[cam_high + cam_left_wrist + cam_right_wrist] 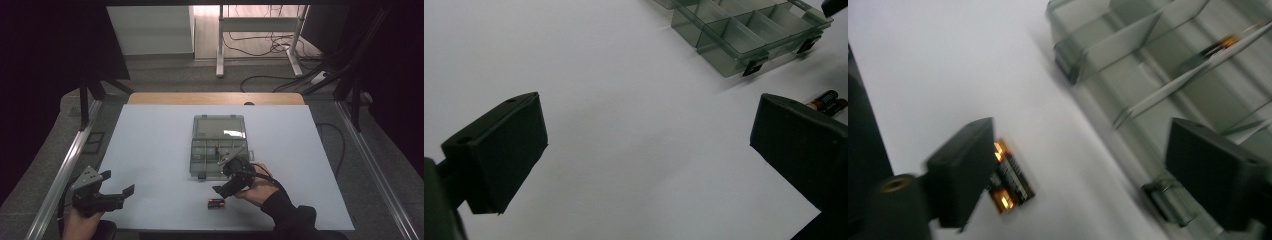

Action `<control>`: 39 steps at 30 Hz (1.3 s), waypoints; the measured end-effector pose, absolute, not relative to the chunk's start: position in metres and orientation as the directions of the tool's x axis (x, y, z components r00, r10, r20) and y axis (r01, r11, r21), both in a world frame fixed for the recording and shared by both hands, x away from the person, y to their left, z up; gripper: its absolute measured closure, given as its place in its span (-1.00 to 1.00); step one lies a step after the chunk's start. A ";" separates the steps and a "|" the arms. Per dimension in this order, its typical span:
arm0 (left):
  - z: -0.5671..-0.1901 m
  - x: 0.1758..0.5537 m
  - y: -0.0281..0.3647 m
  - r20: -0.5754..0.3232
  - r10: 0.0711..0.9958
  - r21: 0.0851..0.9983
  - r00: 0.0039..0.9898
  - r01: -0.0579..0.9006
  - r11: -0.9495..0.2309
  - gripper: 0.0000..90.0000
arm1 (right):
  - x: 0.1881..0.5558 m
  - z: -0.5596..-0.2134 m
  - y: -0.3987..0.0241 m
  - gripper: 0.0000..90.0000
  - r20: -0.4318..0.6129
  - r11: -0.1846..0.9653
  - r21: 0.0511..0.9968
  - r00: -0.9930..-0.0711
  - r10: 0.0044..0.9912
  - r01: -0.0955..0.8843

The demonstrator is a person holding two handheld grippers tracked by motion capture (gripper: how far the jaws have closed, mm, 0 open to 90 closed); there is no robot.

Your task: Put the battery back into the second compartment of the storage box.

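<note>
Two batteries [1009,181] sit half hidden behind right claw [1075,165].

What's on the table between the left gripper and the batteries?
Nothing: in the high view, bare white table runs from the left gripper to the batteries.

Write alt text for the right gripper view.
The right gripper hangs open over a white table, with two batteries lying beside its left jaw. A clear compartment box lies open past its right jaw, one battery in a compartment.
</note>
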State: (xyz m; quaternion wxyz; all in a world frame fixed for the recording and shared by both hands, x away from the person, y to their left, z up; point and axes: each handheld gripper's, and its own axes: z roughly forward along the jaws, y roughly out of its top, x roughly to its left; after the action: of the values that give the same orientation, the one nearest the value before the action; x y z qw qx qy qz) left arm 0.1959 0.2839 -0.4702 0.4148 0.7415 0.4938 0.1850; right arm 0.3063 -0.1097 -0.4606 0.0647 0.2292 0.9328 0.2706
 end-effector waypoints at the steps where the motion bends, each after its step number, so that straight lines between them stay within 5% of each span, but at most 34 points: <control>1: -0.470 0.196 0.284 -0.135 0.886 0.798 0.444 0.579 -0.168 -0.95 | 0.306 -0.461 -0.110 -0.57 0.003 0.749 0.534 -0.887 0.463 0.393; 7: -0.470 0.196 0.284 -0.136 0.886 0.798 0.444 0.579 -0.168 -0.95 | 0.295 -0.470 -0.107 0.02 0.007 0.796 0.501 -0.921 0.390 0.341; 15: -0.470 0.196 0.284 -0.135 0.885 0.798 0.445 0.579 -0.169 -0.95 | 0.290 -0.481 -0.097 0.46 0.023 0.847 0.449 -0.951 0.308 0.285; 39: -0.470 0.196 0.284 -0.133 0.884 0.798 0.448 0.577 -0.172 -0.94 | 0.298 -0.501 -0.087 0.70 0.015 0.888 0.362 -0.954 0.299 0.284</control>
State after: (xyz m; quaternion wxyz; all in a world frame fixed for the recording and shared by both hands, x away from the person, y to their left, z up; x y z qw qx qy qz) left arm 0.1960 0.2835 -0.4703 0.4147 0.7429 0.4919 0.1849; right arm 0.2980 -0.0875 -0.5013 0.0206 0.1502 0.9714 0.1830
